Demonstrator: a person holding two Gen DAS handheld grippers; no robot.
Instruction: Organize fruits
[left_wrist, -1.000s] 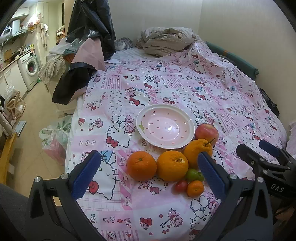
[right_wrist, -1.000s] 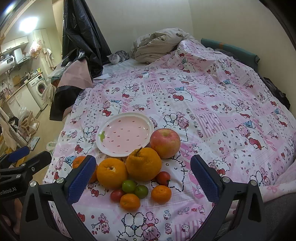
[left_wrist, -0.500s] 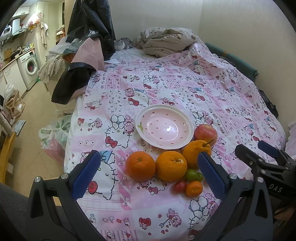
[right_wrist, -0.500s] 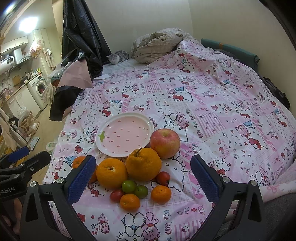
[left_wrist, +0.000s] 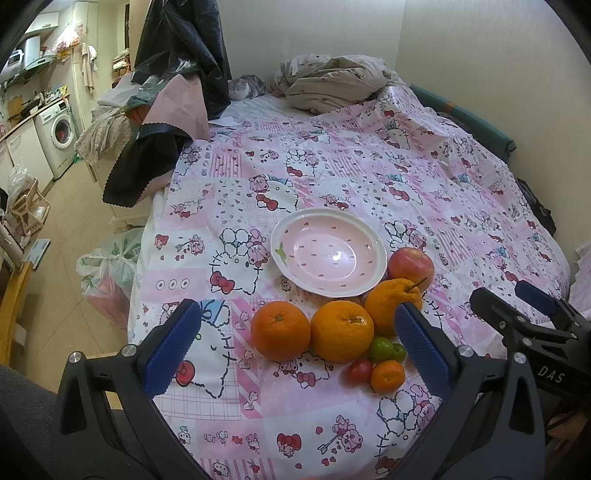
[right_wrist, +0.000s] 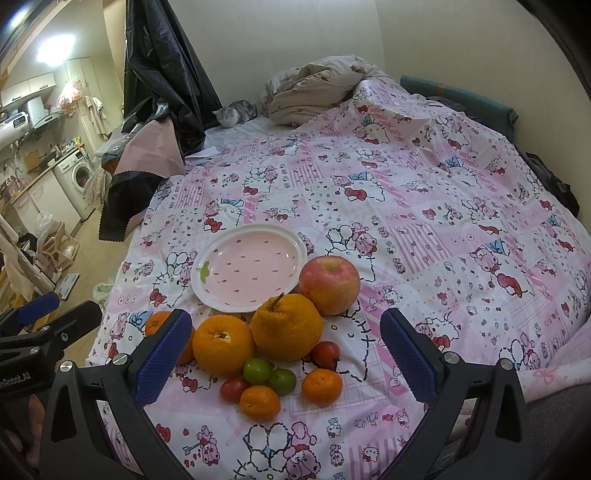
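An empty pink plate (left_wrist: 328, 251) (right_wrist: 251, 266) with a white rim lies on the pink cartoon-print bedspread (left_wrist: 369, 166). Just in front of it sit a red apple (right_wrist: 329, 285), a bumpy stemmed orange (right_wrist: 286, 328), two smooth oranges (left_wrist: 340, 330) (left_wrist: 280, 330), two green plums (right_wrist: 269, 374), cherry tomatoes (right_wrist: 325, 354) and small tangerines (right_wrist: 321, 386). My left gripper (left_wrist: 297, 349) hovers open above the near oranges. My right gripper (right_wrist: 286, 356) hovers open above the fruit cluster. Neither holds anything.
Crumpled bedding (left_wrist: 332, 81) and a grey cat (right_wrist: 236, 112) lie at the bed's far end. Black and pink clothes (left_wrist: 162, 122) drape over the left corner. Plastic bags (left_wrist: 110, 269) sit on the floor beside the bed; a washing machine (left_wrist: 59, 133) stands further left.
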